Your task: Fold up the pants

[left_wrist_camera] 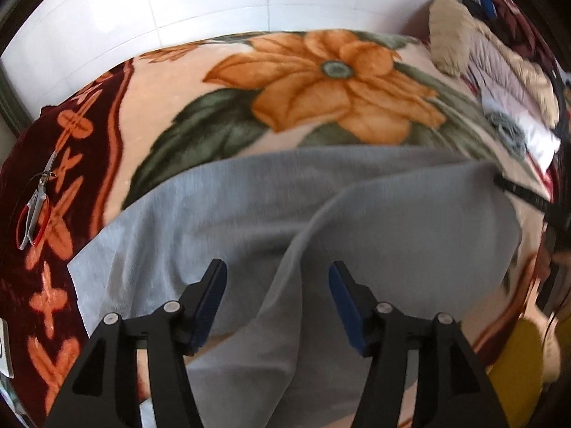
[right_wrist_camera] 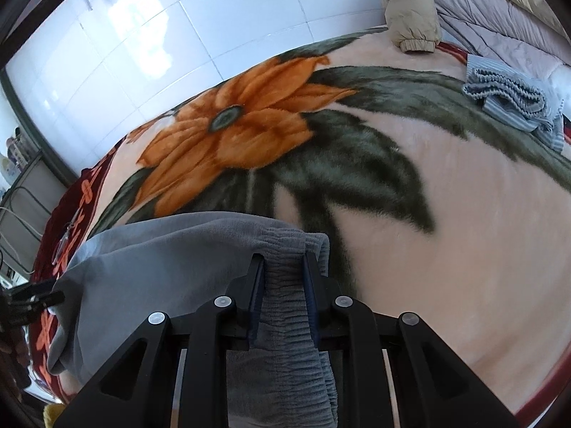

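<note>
Grey fleece pants (left_wrist_camera: pixel 249 214) lie on a floral blanket (left_wrist_camera: pixel 310 82), with one layer folded over toward the right. My left gripper (left_wrist_camera: pixel 278 274) is open just above the pants, its jaws wide apart over a fold edge, holding nothing. My right gripper (right_wrist_camera: pixel 283 264) is shut on the elastic waistband (right_wrist_camera: pixel 285 285) of the pants (right_wrist_camera: pixel 160 260), which bunches between its fingers. The right gripper's tip shows in the left wrist view (left_wrist_camera: pixel 517 192) at the pants' far right edge. The left gripper shows dimly at the left edge of the right wrist view (right_wrist_camera: pixel 32 301).
Scissors with red handles (left_wrist_camera: pixel 35 207) lie on the blanket's dark red border at the left. A folded grey-blue garment (right_wrist_camera: pixel 514 100) and padded jackets (right_wrist_camera: pixel 464 10) lie at the far right. White tiled floor (right_wrist_camera: pixel 142 35) lies beyond the bed edge.
</note>
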### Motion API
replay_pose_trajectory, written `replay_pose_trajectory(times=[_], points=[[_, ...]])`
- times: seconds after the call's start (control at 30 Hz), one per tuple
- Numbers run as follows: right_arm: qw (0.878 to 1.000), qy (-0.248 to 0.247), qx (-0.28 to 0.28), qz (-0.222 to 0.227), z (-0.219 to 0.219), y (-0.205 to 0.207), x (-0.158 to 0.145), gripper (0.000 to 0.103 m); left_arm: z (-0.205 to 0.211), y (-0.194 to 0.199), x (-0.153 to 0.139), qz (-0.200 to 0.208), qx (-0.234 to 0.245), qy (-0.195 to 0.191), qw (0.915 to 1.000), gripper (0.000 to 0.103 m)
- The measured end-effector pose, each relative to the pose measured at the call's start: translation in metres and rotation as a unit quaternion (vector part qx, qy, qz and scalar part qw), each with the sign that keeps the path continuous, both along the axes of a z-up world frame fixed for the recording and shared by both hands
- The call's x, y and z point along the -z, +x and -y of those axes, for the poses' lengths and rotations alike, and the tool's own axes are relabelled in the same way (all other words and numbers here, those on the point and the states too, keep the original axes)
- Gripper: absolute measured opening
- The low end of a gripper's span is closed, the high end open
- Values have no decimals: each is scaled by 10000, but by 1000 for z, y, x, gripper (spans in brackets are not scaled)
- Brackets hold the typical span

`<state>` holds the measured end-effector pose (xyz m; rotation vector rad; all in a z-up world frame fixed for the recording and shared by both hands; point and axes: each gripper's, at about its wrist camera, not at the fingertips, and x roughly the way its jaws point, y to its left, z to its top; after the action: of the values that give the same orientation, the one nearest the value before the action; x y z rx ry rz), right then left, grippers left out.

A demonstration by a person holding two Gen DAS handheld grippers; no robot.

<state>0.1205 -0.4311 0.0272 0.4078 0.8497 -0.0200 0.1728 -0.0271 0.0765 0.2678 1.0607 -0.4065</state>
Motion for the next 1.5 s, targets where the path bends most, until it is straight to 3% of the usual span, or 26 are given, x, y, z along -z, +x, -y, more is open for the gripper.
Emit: replay_pose_trajectory(times=[0.1,0.13,0.17,0.2,0.27,0.37,0.57,0.67,0.8,0.87,0.93,0.97,1.1,1.23,1.3,1.5], points=[[10000,-31,3,-16,-1,0,1,22,1,-1,16,-26,-90,245,9997,64],[10000,-26,1,-15,-1,0,2,22,-1,0,22,-49,-233,298,9993,60],[10000,-23,3,-17,-1,0,2,22,-4,-1,25,-81,-311,209,9993,47],[10000,-18,17,-18,-1,0,1,22,-7,-1,25,-126,-368,53,9992,5],[10000,-1,41,56,-2,-4,-3,22,-15,-3,21,-234,-494,-373,9978,4],[9992,-100,51,372,-4,-13,-16,21,-18,-6,-4,-45,-559,-593,9967,4],[9978,-169,295,563,5,-8,-24,21,-10,31,-43,528,-706,-496,9949,4],[9986,-248,297,352,7,5,-13,21,-1,64,-34,365,-725,-433,9958,4],[9993,-269,251,85,8,14,6,22,22,92,6,242,-637,163,9975,4],[9994,-201,270,92,10,13,7,24,25,98,28,24,-676,310,9972,4],[9992,-176,362,21,13,12,7,37,24,102,47,-204,-772,377,9961,12],[9992,-113,391,14,15,10,6,39,23,103,51,-219,-830,372,9956,16],[9989,53,462,66,20,-3,-3,46,13,100,49,-23,-1054,527,9930,59],[9985,4,537,142,23,-25,-13,60,1,88,29,-106,-996,158,9948,65],[9986,104,514,100,24,-34,-14,61,-2,75,15,-33,-931,54,9956,71],[9984,522,233,-20,17,-52,-16,61,-3,21,-20,83,-738,-311,9968,73]])
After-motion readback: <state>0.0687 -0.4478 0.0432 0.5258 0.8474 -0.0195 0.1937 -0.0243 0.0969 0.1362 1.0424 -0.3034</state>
